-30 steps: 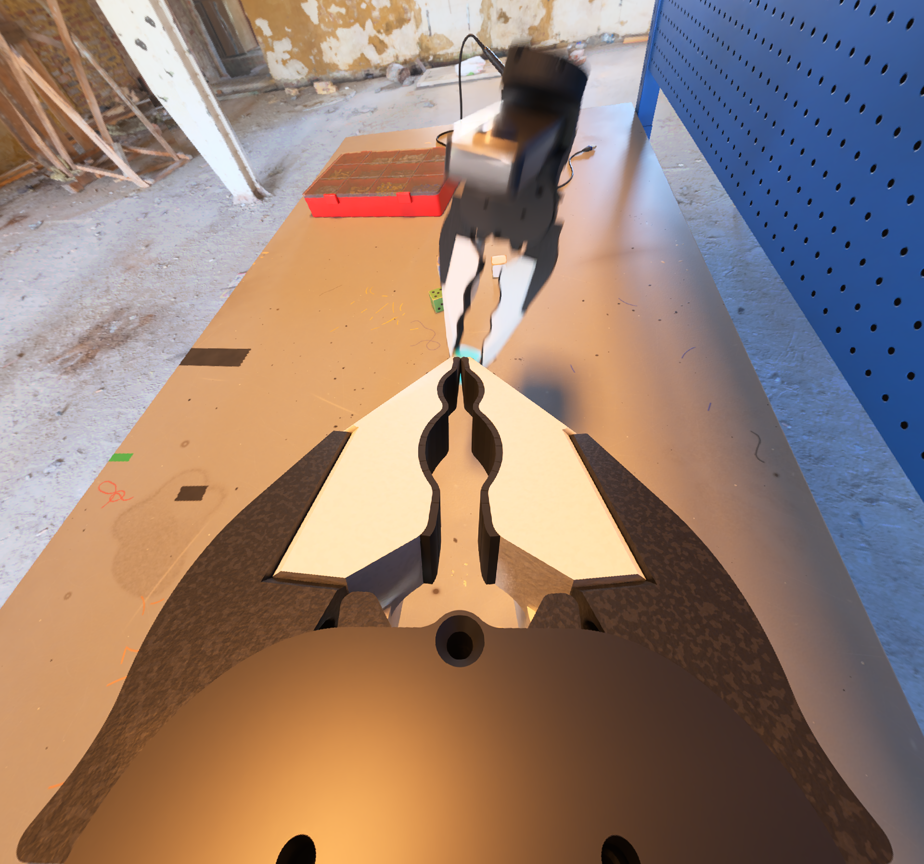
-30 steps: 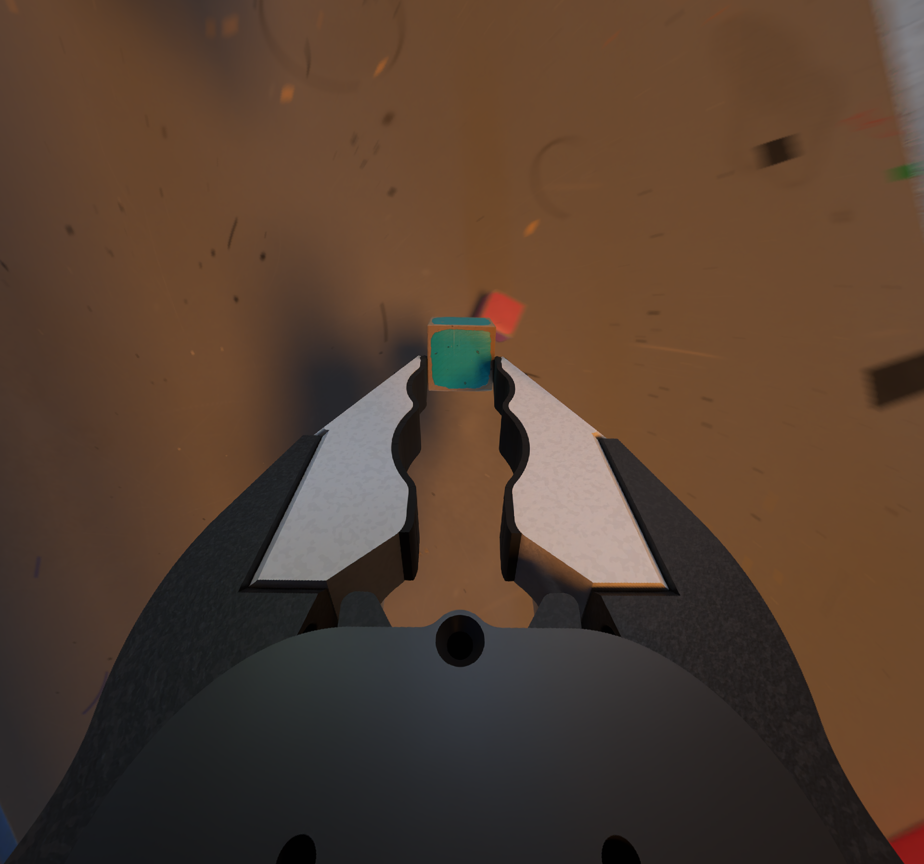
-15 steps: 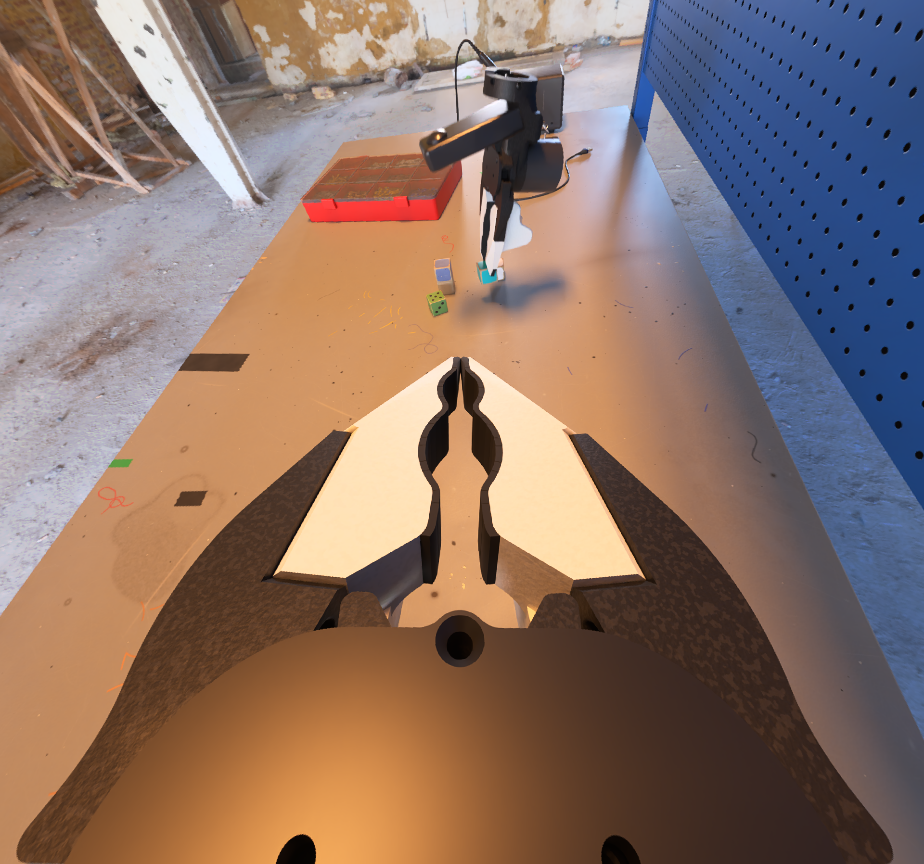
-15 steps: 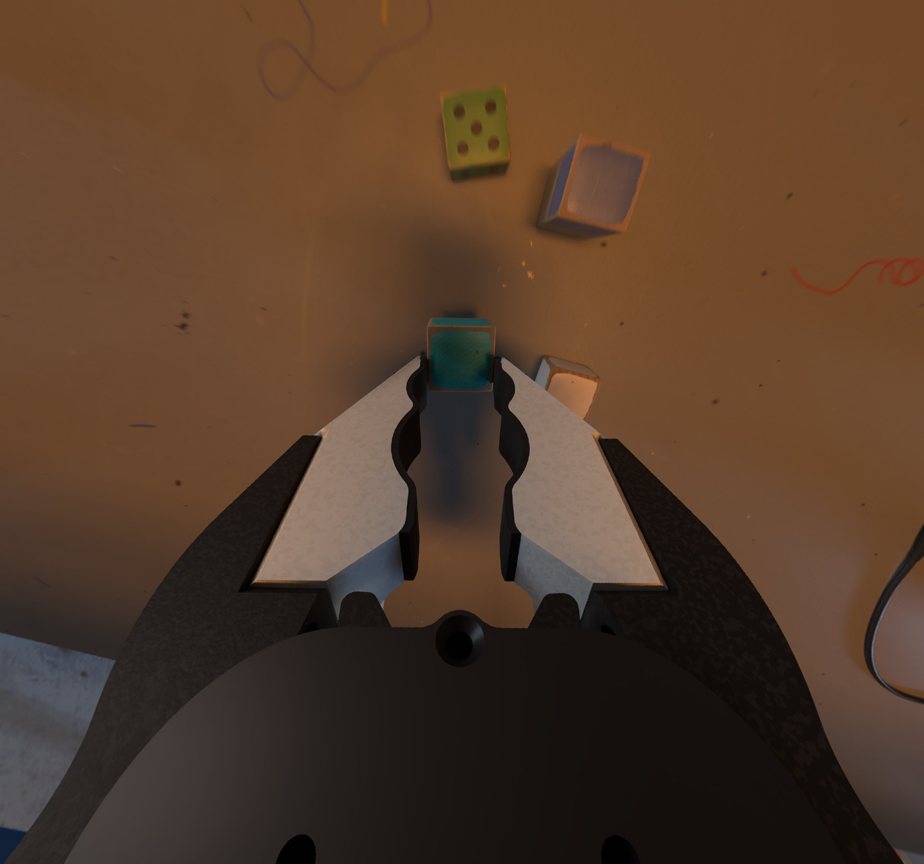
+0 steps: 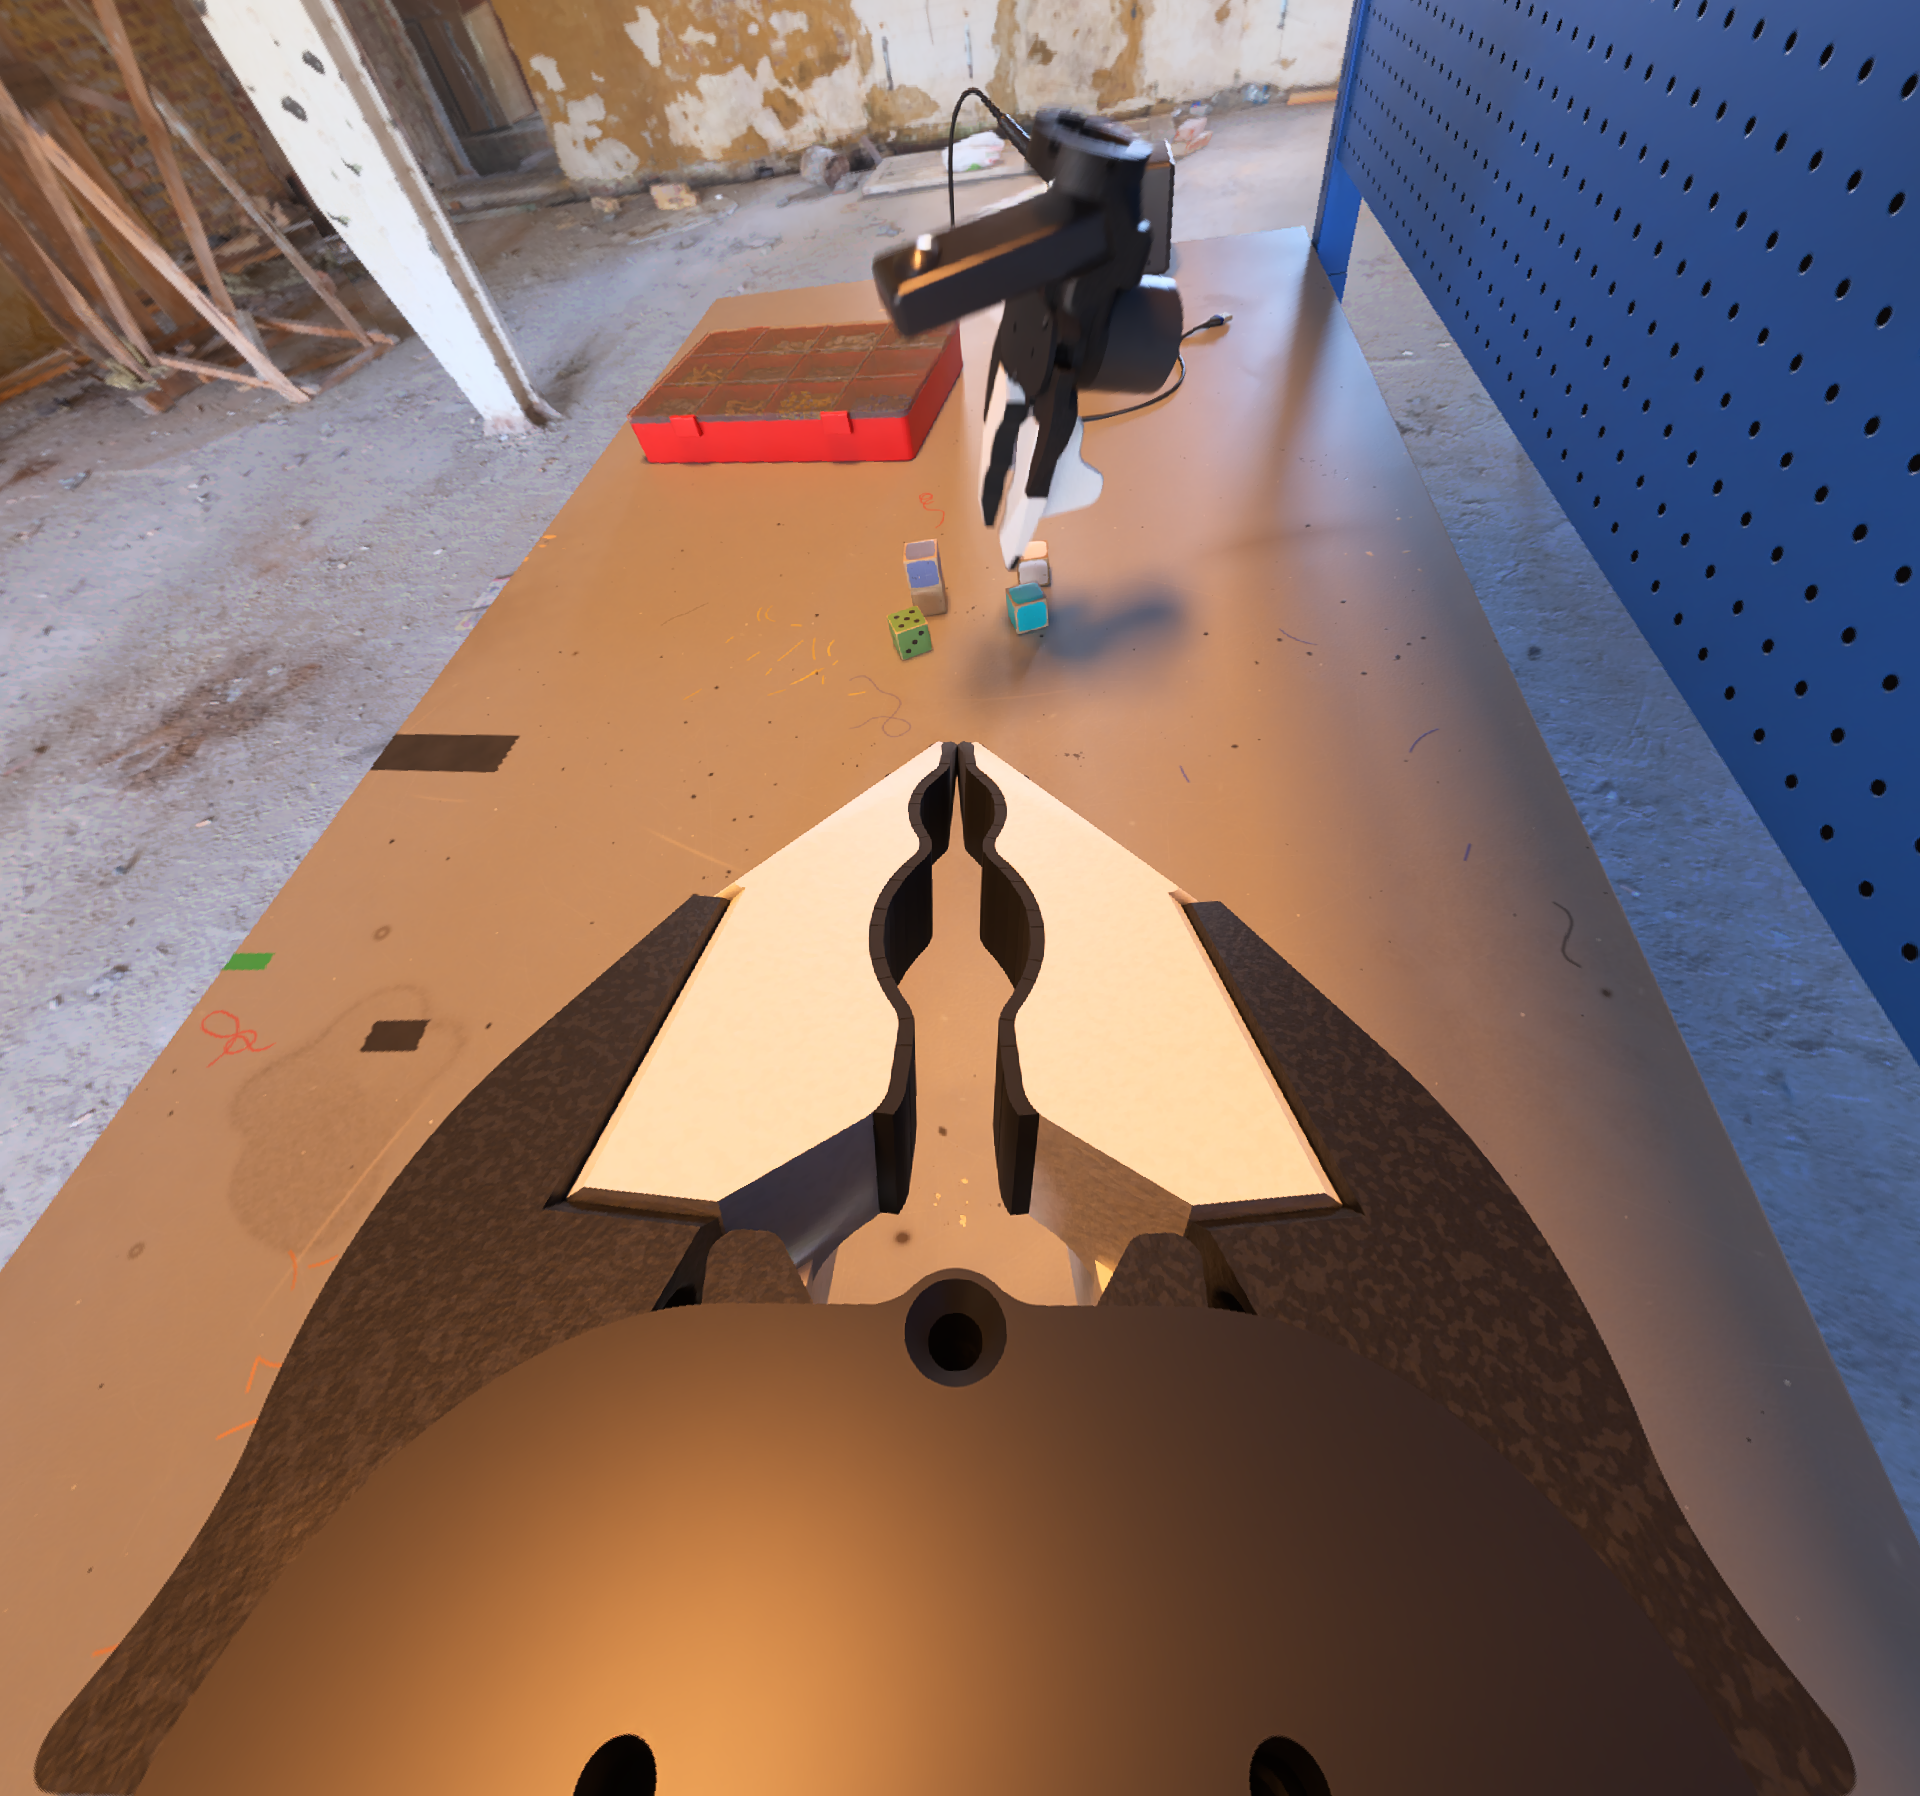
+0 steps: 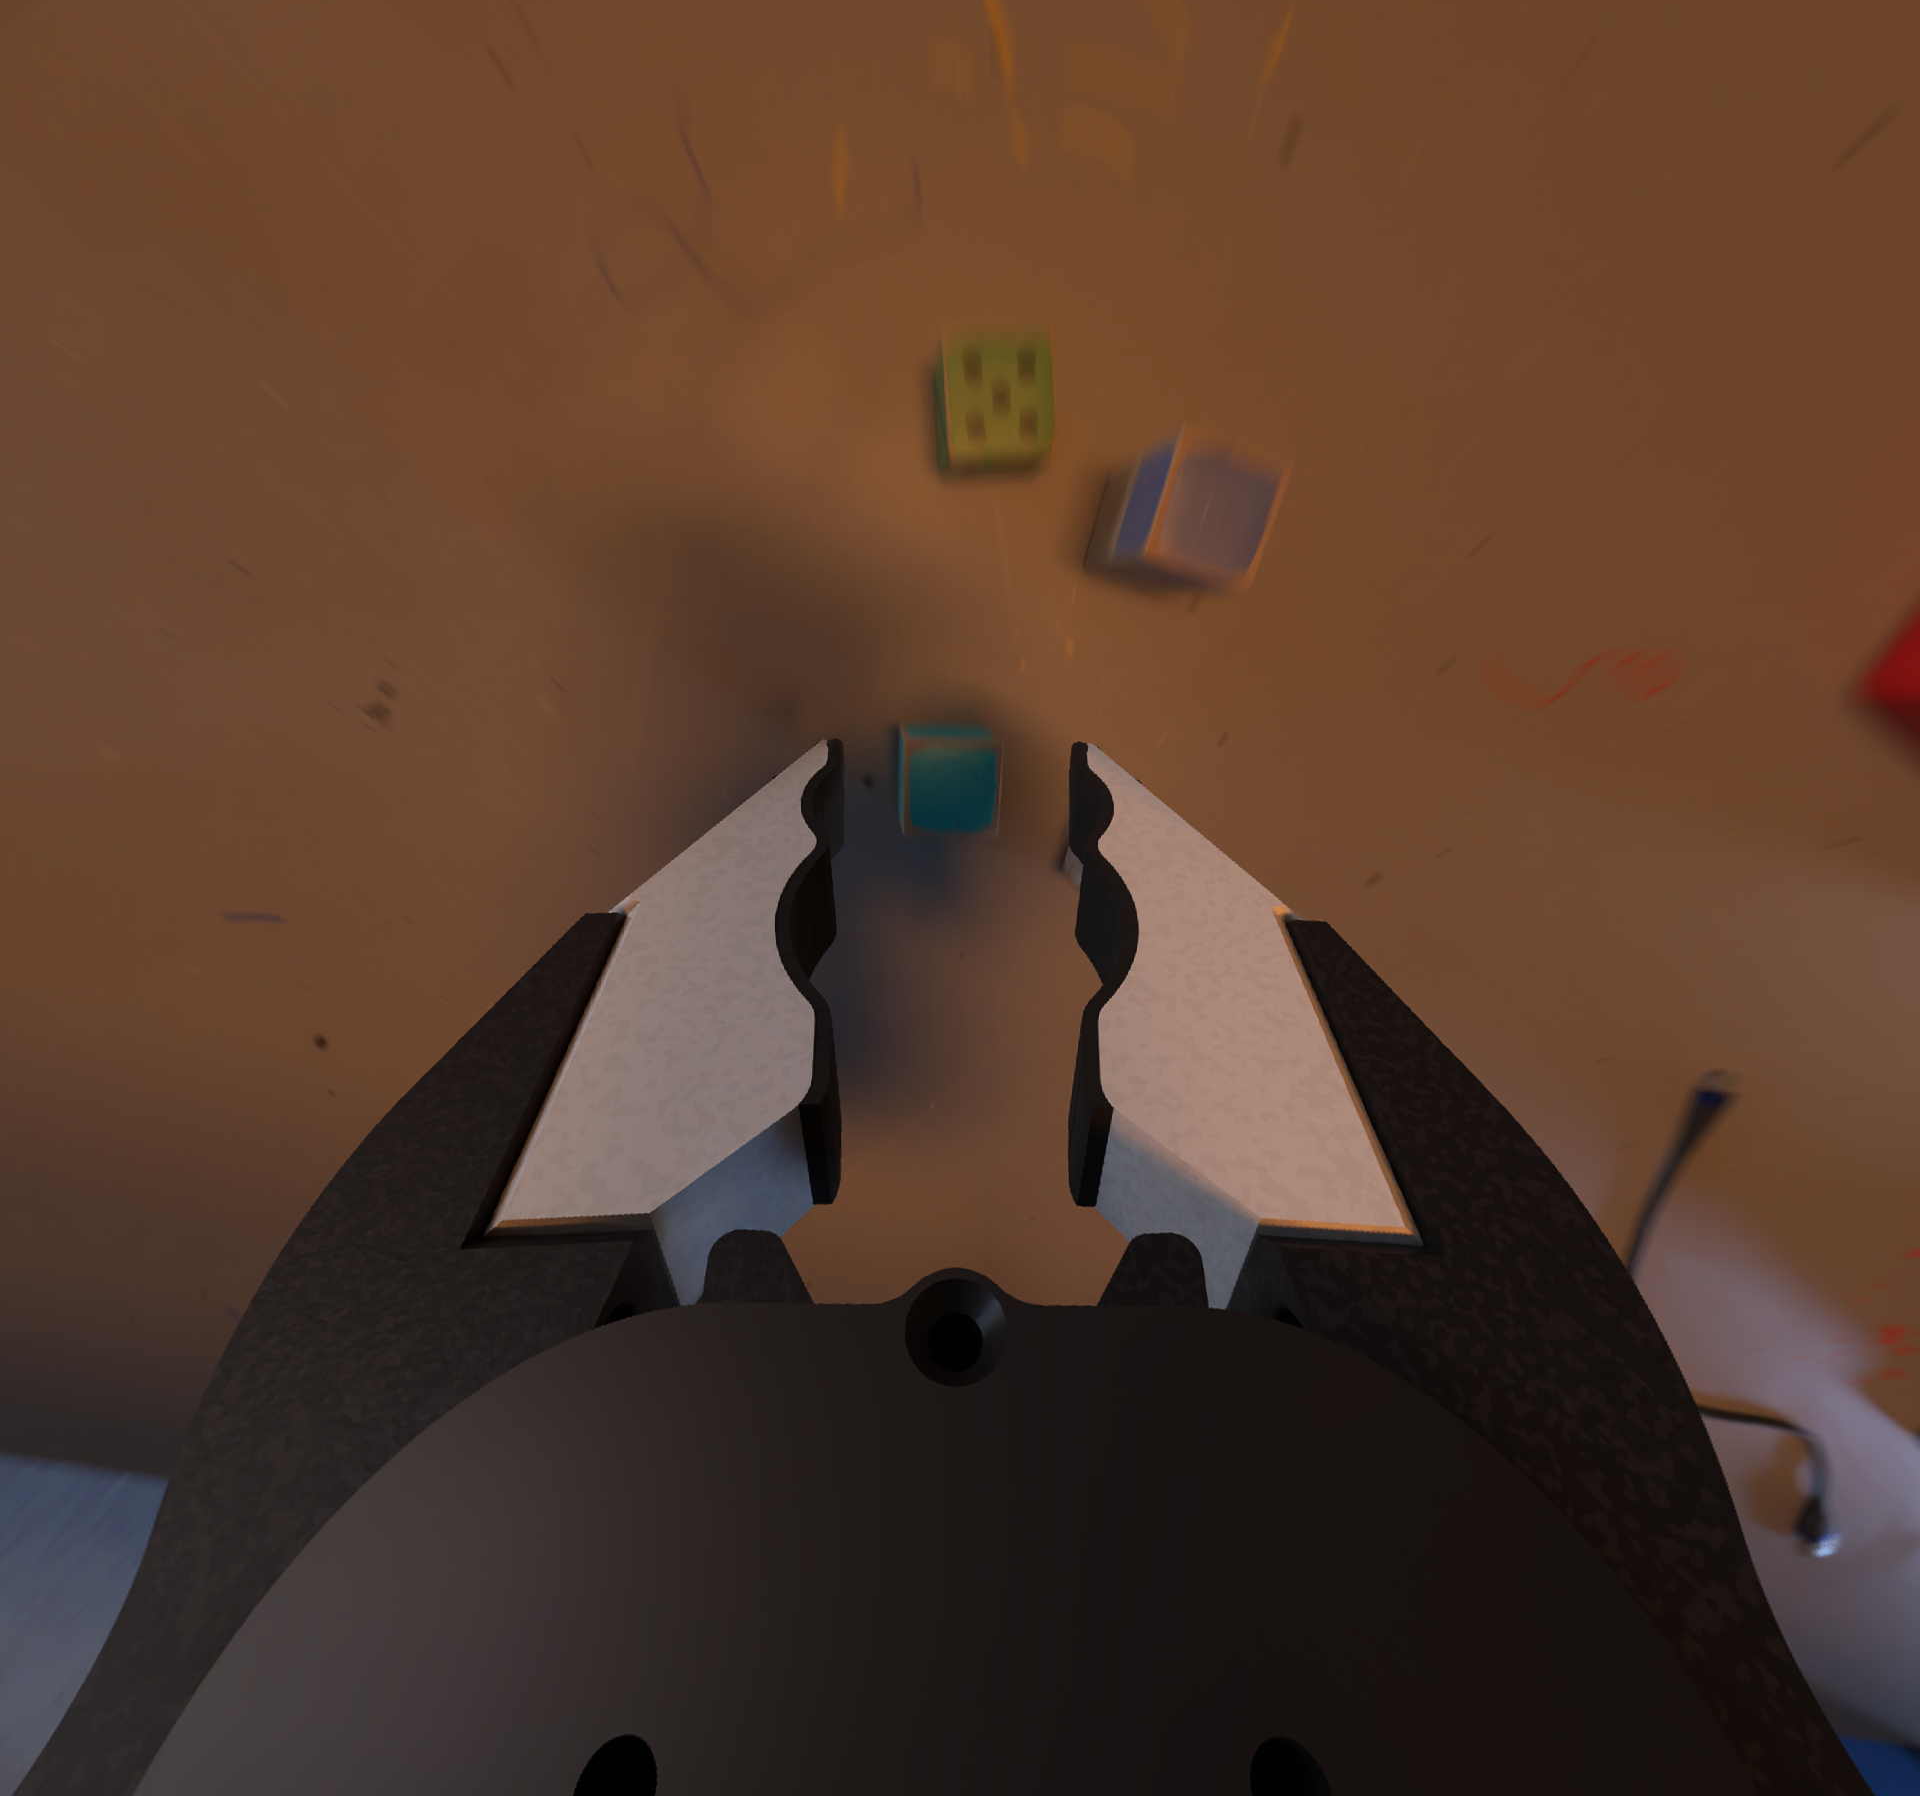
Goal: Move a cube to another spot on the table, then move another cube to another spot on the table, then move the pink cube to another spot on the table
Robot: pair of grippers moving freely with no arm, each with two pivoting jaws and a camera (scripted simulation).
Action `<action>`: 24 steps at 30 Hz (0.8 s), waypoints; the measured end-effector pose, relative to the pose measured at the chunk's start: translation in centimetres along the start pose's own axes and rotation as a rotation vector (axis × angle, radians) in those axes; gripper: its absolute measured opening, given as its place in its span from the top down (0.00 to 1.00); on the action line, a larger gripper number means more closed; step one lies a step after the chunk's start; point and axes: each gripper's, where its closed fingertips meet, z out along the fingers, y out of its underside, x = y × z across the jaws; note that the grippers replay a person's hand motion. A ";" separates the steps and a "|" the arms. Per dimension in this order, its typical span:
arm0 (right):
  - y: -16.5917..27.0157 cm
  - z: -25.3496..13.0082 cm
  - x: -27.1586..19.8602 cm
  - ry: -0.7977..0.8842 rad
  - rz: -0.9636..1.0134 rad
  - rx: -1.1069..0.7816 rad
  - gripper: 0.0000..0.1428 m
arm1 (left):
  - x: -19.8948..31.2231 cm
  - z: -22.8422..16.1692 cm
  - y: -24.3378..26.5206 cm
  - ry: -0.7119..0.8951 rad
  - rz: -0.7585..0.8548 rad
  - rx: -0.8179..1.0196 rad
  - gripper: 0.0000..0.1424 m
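A teal cube (image 6: 951, 790) rests on the brown table (image 6: 416, 603), between and below the spread fingertips of my right gripper (image 6: 953, 751), which is open and empty. In the left wrist view the right gripper (image 5: 1016, 546) hovers just above the teal cube (image 5: 1027, 606) and a pale pinkish cube (image 5: 1034, 564) behind it. A blue-purple cube (image 5: 923, 574) and a green die (image 5: 910, 632) stand to the left; both also show in the right wrist view, the cube (image 6: 1190, 515) and the die (image 6: 995, 401). My left gripper (image 5: 951, 749) is shut and empty, low over the near table.
A red compartment tray (image 5: 800, 396) lies at the far left of the table. A black device (image 5: 1138, 333) with a cable (image 6: 1683, 1185) stands at the far end. A blue pegboard wall (image 5: 1662, 292) runs along the right side.
My right gripper carried the teal cube to the far cluster of cubes, set it down, opened and drew back a little. My left gripper has not moved.
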 end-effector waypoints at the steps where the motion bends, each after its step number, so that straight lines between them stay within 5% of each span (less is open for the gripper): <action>1: -1.7 -1.8 -0.5 0.040 -0.026 0.075 0.70 | -0.1 0.0 0.0 0.000 -0.001 0.000 1.00; 7: -11.2 -8.4 -13.0 -0.142 -0.412 0.444 0.72 | -0.1 0.5 0.3 0.005 -0.006 -0.018 1.00; 14: -14.0 0.9 -22.4 -0.303 -0.345 0.214 0.75 | 0.4 0.6 0.2 0.009 0.011 -0.025 1.00; 21: -13.4 6.9 -23.1 -0.230 -0.347 0.059 0.69 | 0.6 0.3 0.0 0.016 0.016 -0.010 1.00; 24: -12.8 7.0 -24.3 -0.301 -0.413 0.038 0.80 | 0.6 0.3 0.0 0.018 0.017 -0.010 1.00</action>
